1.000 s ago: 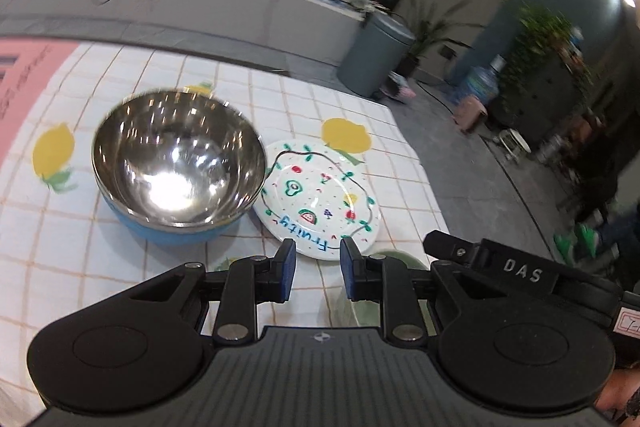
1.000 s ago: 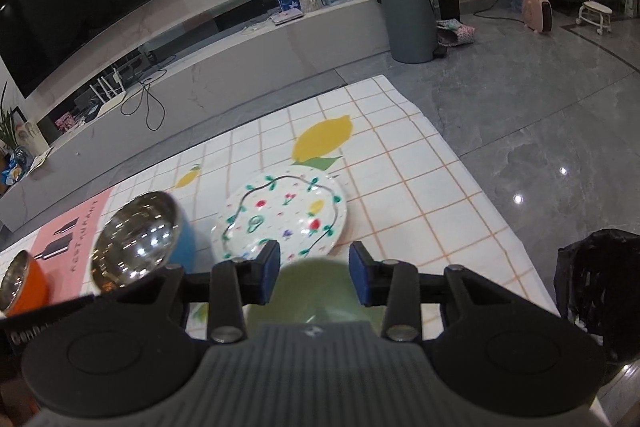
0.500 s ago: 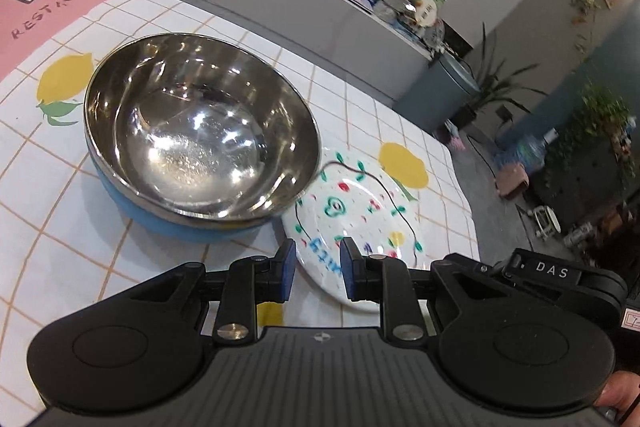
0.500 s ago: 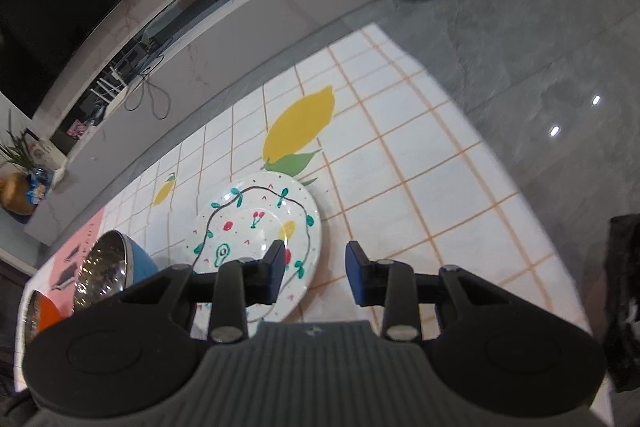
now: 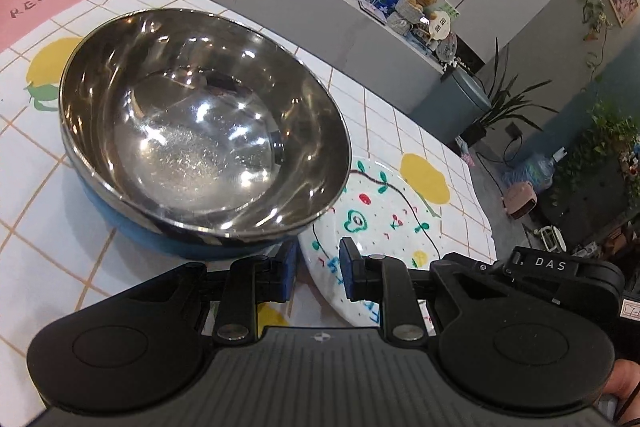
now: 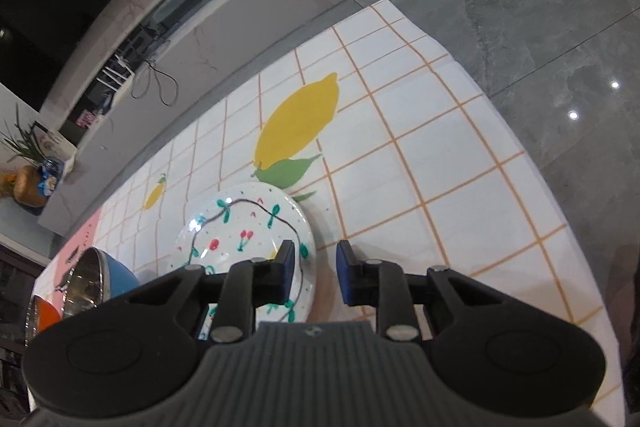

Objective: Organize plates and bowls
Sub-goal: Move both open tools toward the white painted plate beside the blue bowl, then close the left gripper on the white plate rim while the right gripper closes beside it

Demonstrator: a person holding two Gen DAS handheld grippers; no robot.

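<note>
Just ahead of the left gripper [image 5: 318, 269], whose fingers stand apart gripping nothing, sits the steel bowl [image 5: 204, 147] with the painted plate [image 5: 376, 223] to its right, while the right gripper [image 6: 316, 275], also spread and empty, straddles that plate's rim.

the steel bowl with the blue outside [image 5: 200, 143] fills the cloth just ahead of the left gripper [image 5: 318, 269], its near rim just past the left fingertip, blocking a straight push forward. the painted plate [image 5: 380, 219] lies beside it at the right, under the gap between the parted fingers. ahead of the right gripper [image 6: 314, 273] the plate's right rim [image 6: 308, 239] sits at the left finger; to its right the lemon-print tablecloth [image 6: 440, 167] is open to its edge. an orange bowl [image 6: 40, 315] crowds the far left.
</note>
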